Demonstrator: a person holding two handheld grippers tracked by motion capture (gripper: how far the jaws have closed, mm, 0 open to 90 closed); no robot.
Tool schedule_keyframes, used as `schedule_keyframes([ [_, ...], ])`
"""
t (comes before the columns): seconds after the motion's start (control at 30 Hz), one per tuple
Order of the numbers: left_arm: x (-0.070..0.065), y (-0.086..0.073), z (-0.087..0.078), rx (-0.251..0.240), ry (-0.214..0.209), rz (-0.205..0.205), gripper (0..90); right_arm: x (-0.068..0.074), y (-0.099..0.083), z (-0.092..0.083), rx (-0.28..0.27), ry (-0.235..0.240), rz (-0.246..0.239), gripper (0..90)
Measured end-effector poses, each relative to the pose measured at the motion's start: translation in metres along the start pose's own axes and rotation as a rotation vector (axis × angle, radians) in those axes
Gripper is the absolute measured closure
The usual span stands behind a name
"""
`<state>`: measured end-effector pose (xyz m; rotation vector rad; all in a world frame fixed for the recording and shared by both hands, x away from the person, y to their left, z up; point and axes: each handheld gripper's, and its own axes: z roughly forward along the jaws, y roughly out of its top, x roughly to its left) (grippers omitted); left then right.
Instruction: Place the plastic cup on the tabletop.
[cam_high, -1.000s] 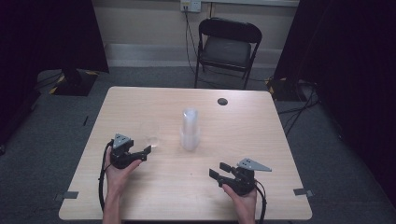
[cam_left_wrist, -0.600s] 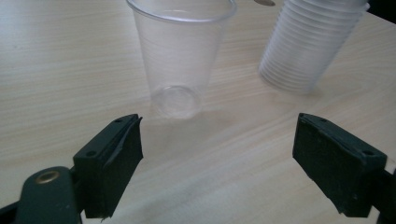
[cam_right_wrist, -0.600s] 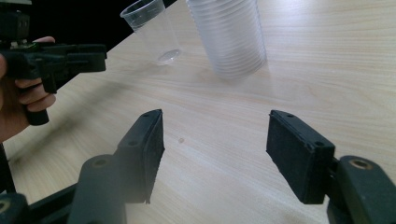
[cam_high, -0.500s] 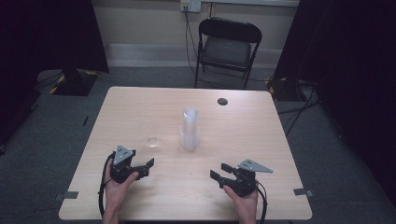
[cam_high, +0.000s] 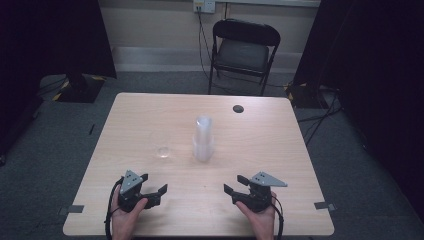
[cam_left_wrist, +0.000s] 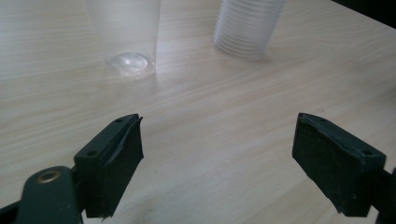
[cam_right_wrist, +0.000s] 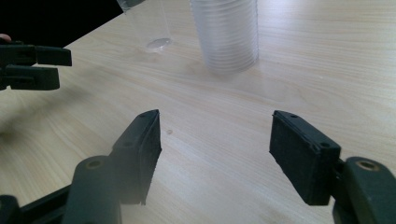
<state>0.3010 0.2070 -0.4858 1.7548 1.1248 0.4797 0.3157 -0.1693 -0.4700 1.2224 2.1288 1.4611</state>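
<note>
I read the bench (cam_high: 150, 115) first: pale wood, with a black folding chair (cam_high: 243, 47) beyond its 12 o'clock edge. Near the bench's middle stands the stack of clear cups (cam_high: 203, 138), upright. At the stack's 9 o'clock, just beside it but apart, stands 1 single clear cup (cam_high: 162, 151), mouth up. A small dark disc (cam_high: 238, 108) lies toward 1 o'clock. My left gripper (cam_high: 152, 189) sits low at 7 o'clock and my right gripper (cam_high: 234, 185) at 5 o'clock, both well apart from the cups. Each has its fingers spread wide and holds nothing. I judge 1 cup is dealt off and set down; the rest of the stack waits to be separated.
</note>
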Motion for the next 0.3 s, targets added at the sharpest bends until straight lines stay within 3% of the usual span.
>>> schedule_keyframes([
  [0.07,-0.003,-0.004,0.000,-0.007,0.006,0.011,16.1,0.000,-0.001,-0.001,-0.003,-0.004,0.002,32.3],
  [0.13,-0.004,-0.006,0.004,-0.010,0.003,-0.003,17.0,0.000,-0.001,0.000,-0.007,-0.009,-0.001,31.0],
  [0.17,-0.005,-0.006,0.007,0.008,0.038,0.018,17.3,0.000,-0.001,0.000,-0.007,-0.008,0.001,30.1],
  [0.2,-0.006,-0.005,0.008,0.010,0.034,0.009,17.3,0.001,-0.001,0.001,0.002,-0.012,-0.011,29.8],
  [0.23,-0.005,-0.005,0.010,0.003,-0.010,-0.013,17.3,0.002,-0.001,0.001,0.002,-0.021,-0.021,28.7],
  [0.3,-0.006,-0.004,0.011,0.009,-0.007,0.008,17.3,0.001,-0.001,0.001,0.001,-0.040,-0.024,26.7],
])
